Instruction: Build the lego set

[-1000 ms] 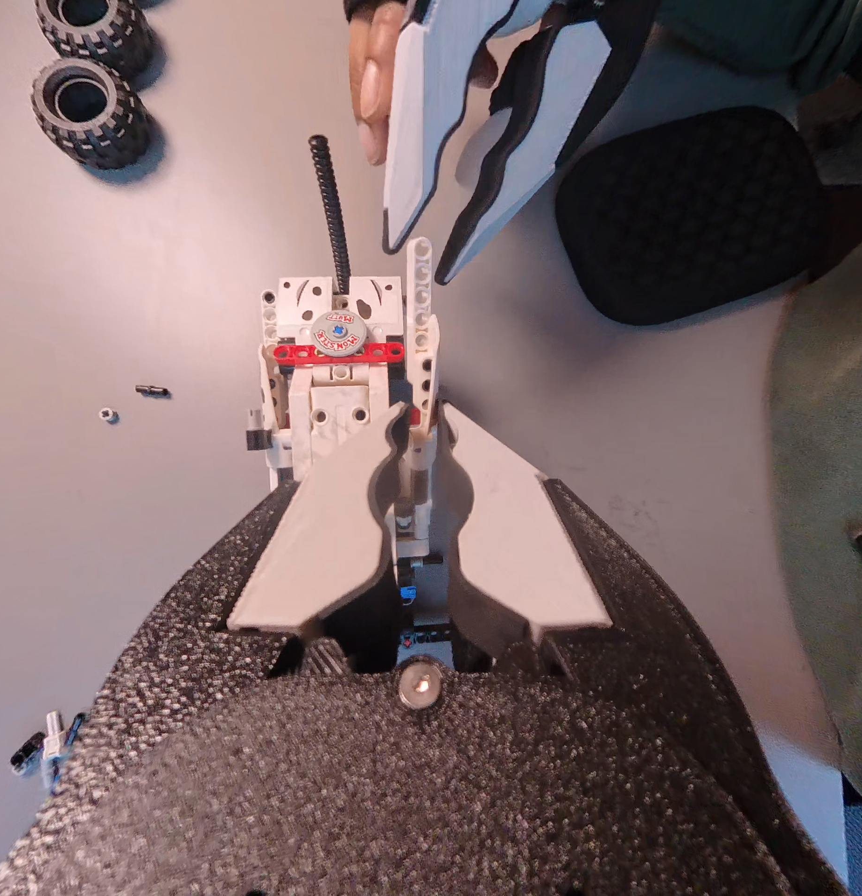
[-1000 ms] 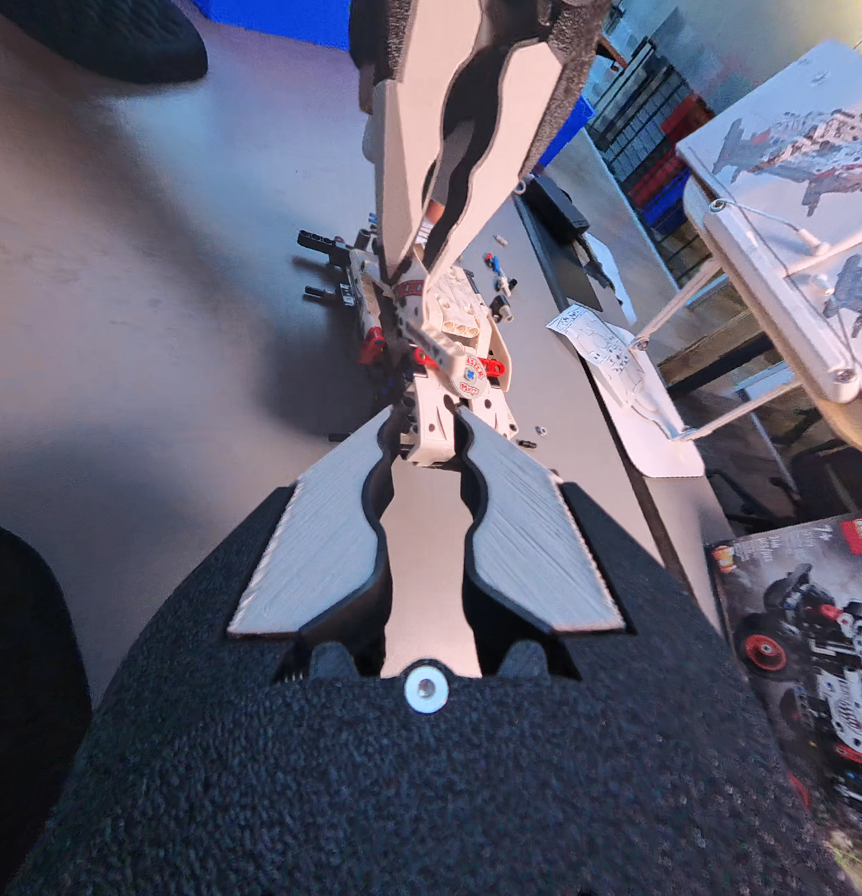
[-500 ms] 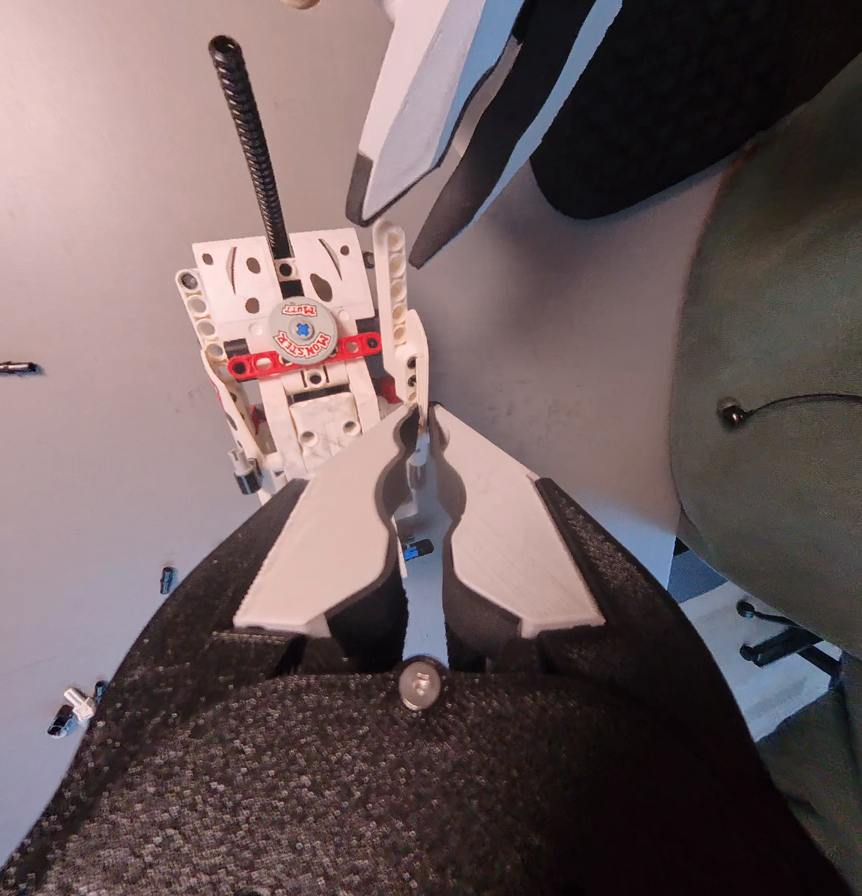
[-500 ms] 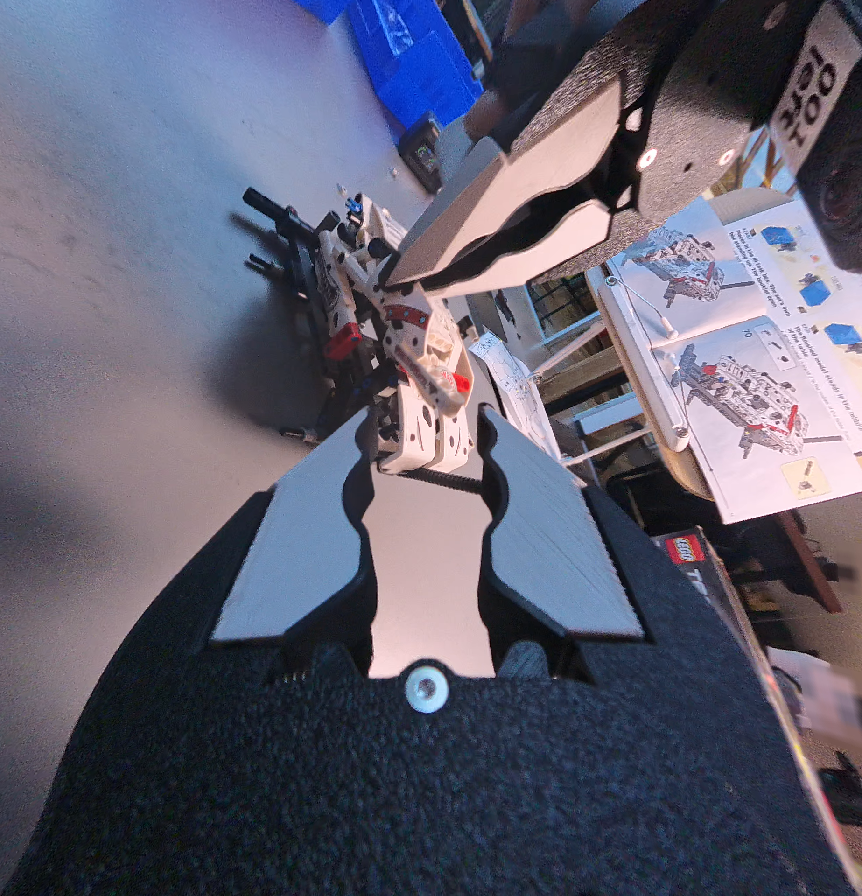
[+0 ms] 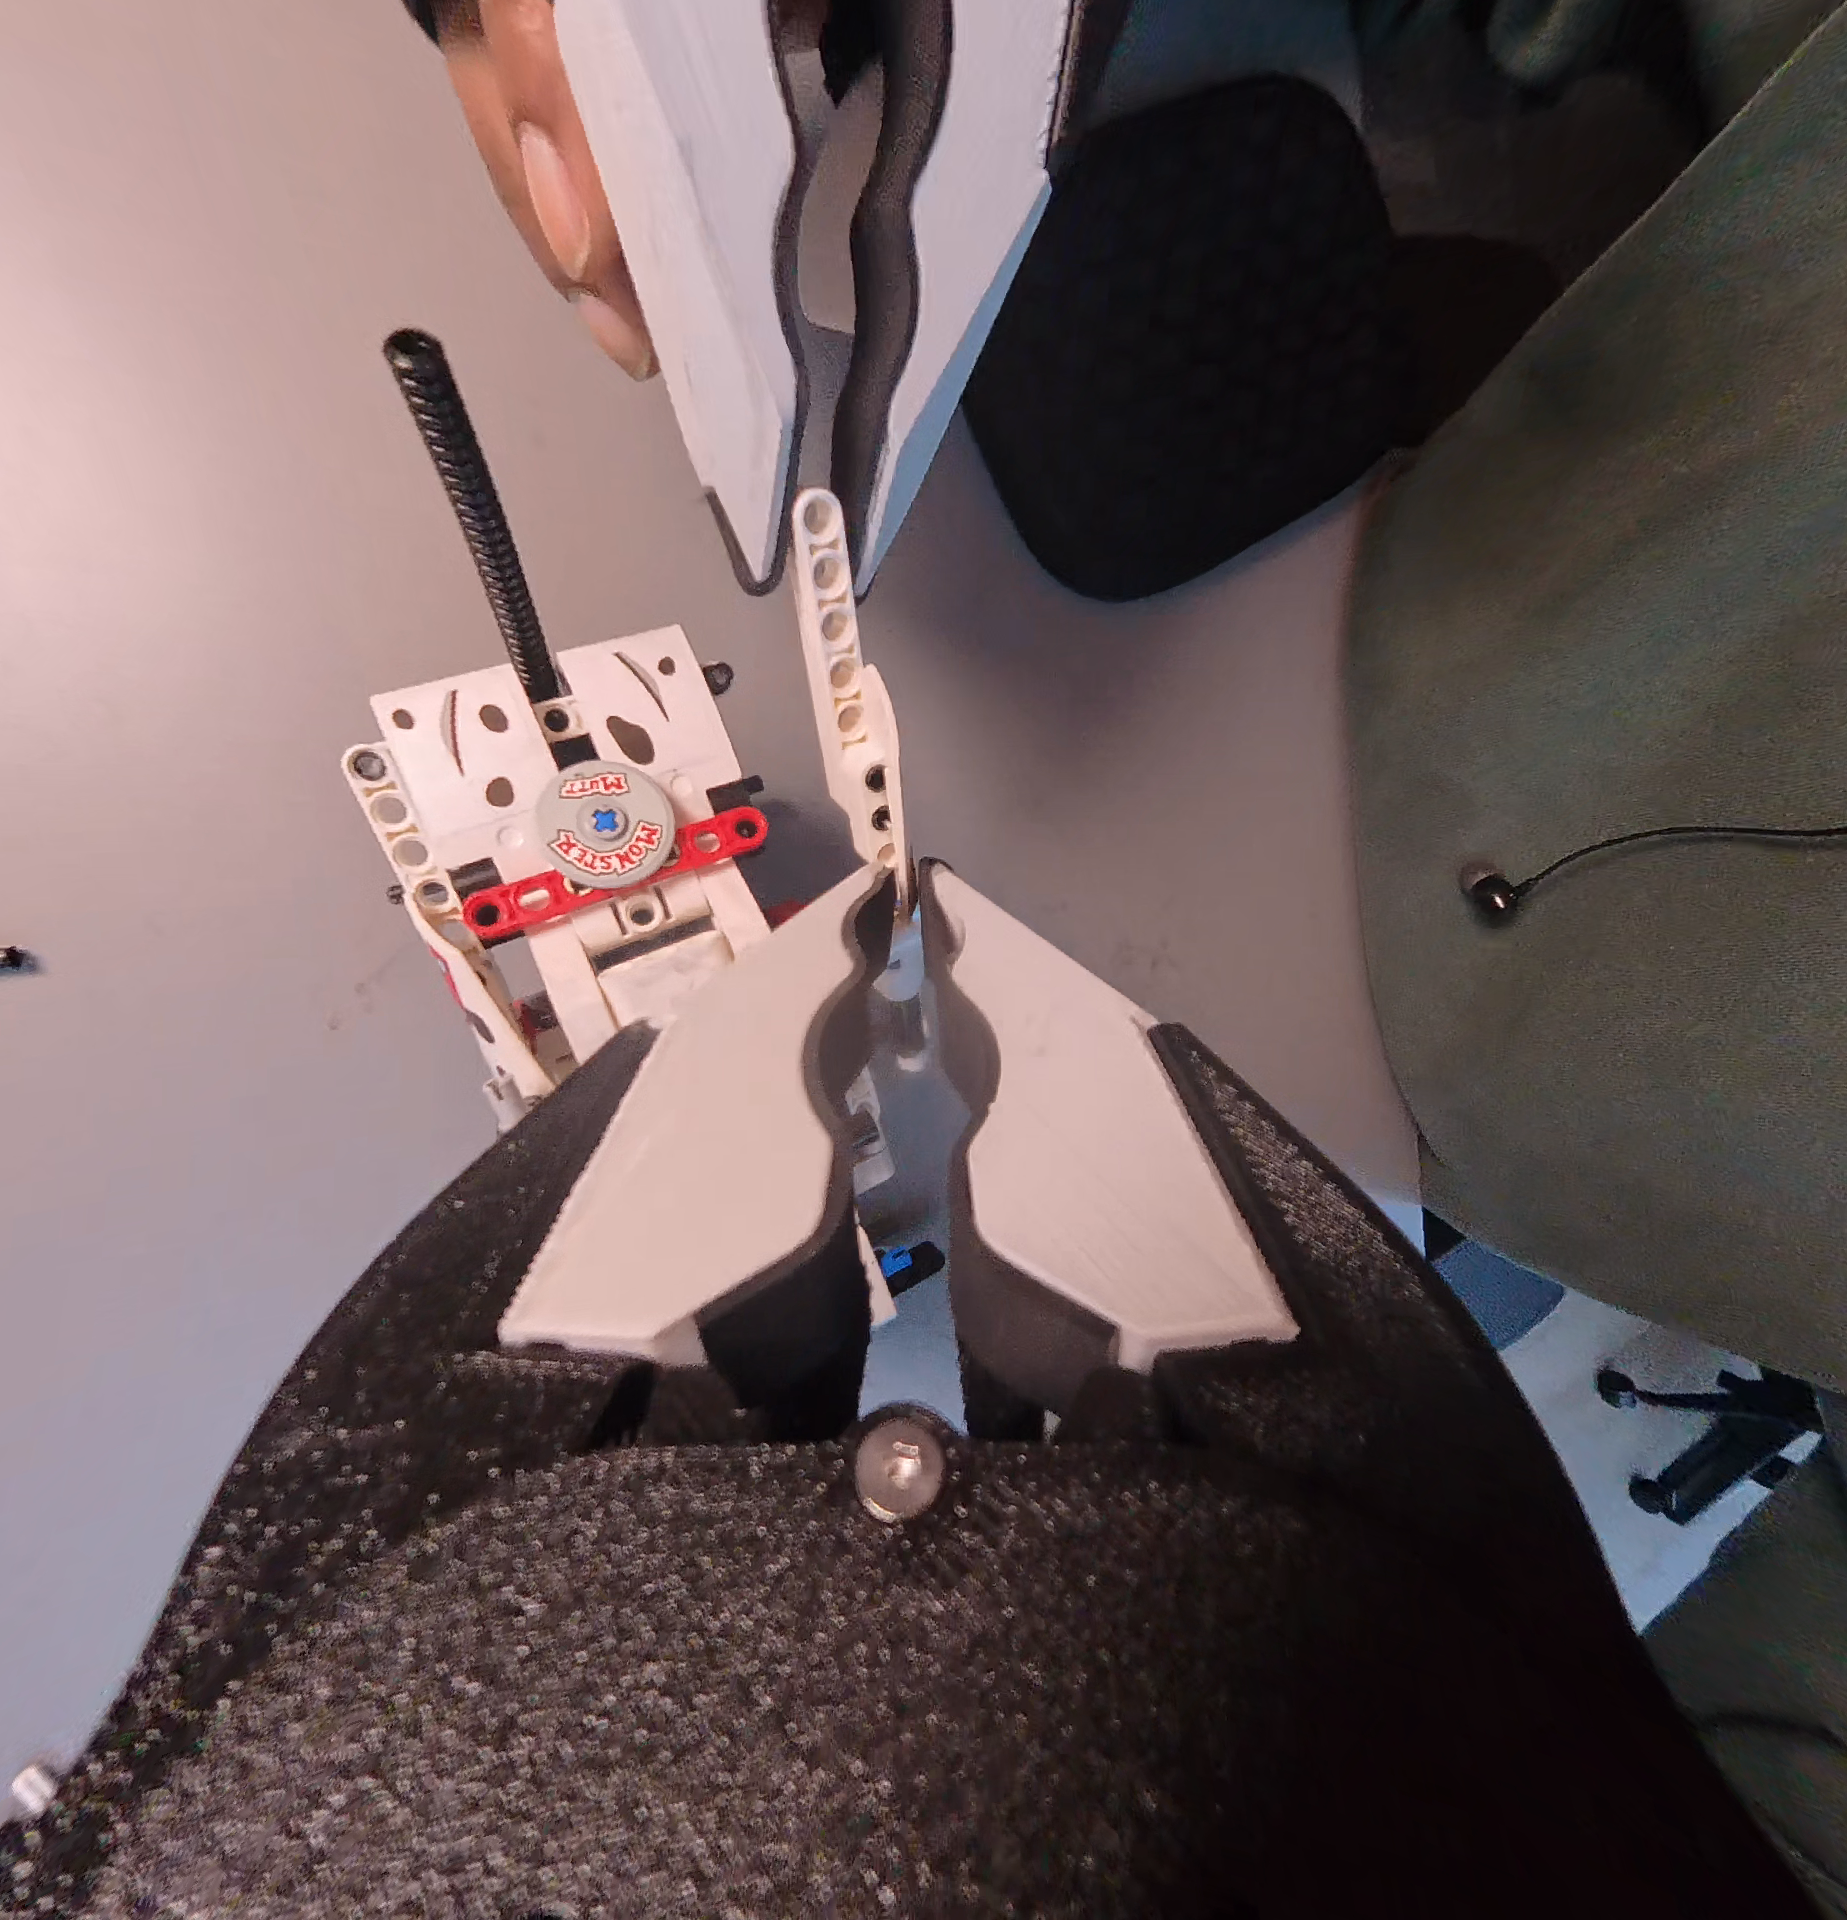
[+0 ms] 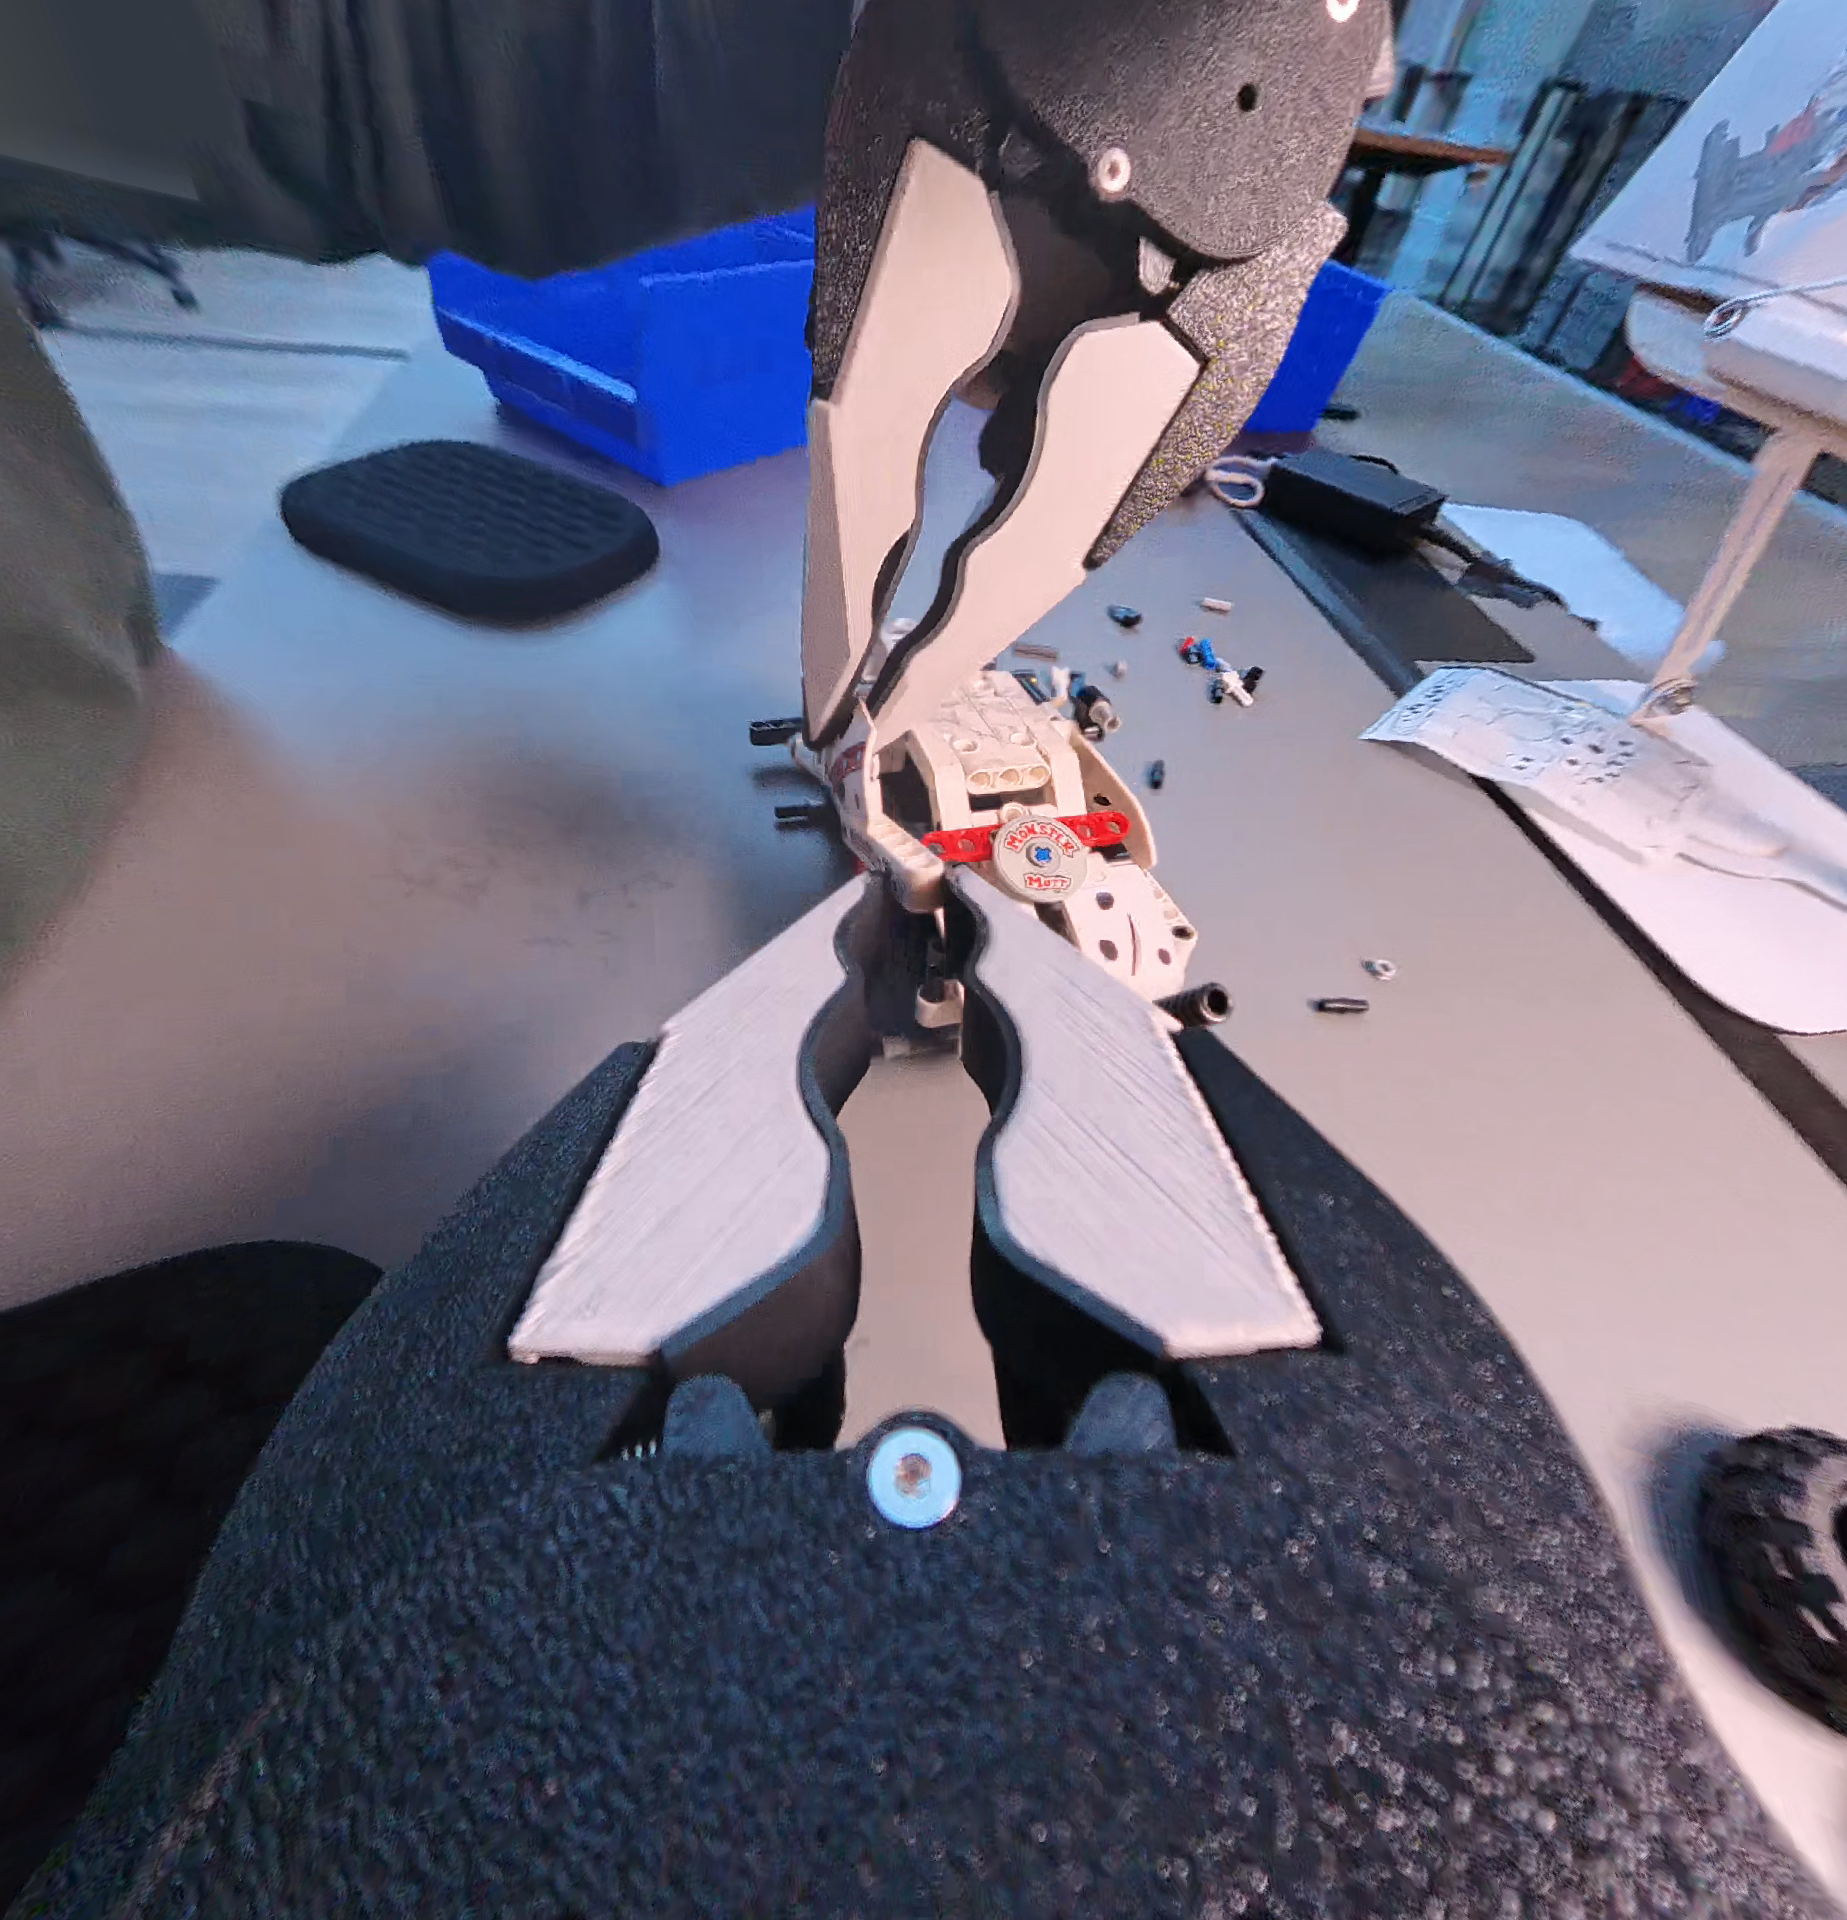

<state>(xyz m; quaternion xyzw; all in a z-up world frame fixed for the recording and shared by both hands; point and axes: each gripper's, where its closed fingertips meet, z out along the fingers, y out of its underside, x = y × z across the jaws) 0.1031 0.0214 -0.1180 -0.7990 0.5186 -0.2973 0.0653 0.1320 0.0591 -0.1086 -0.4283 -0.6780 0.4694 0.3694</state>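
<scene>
Model (image 5: 586,831) sits on the grey table (image 5: 171,520), a white Lego truck chassis with a red beam (image 5: 612,868), a round grey disc (image 5: 605,828) and a black ribbed hose (image 5: 472,520). I've got my left gripper (image 5: 903,883) clenched on the base of the white perforated side beam (image 5: 841,665). My right gripper (image 6: 908,904) straddles that beam's far end, its fingers close beside it; whether they grip, I cannot tell. Loose pins (image 6: 1220,665) lie beyond, and a black tyre (image 6: 1802,1579) near my right.
</scene>
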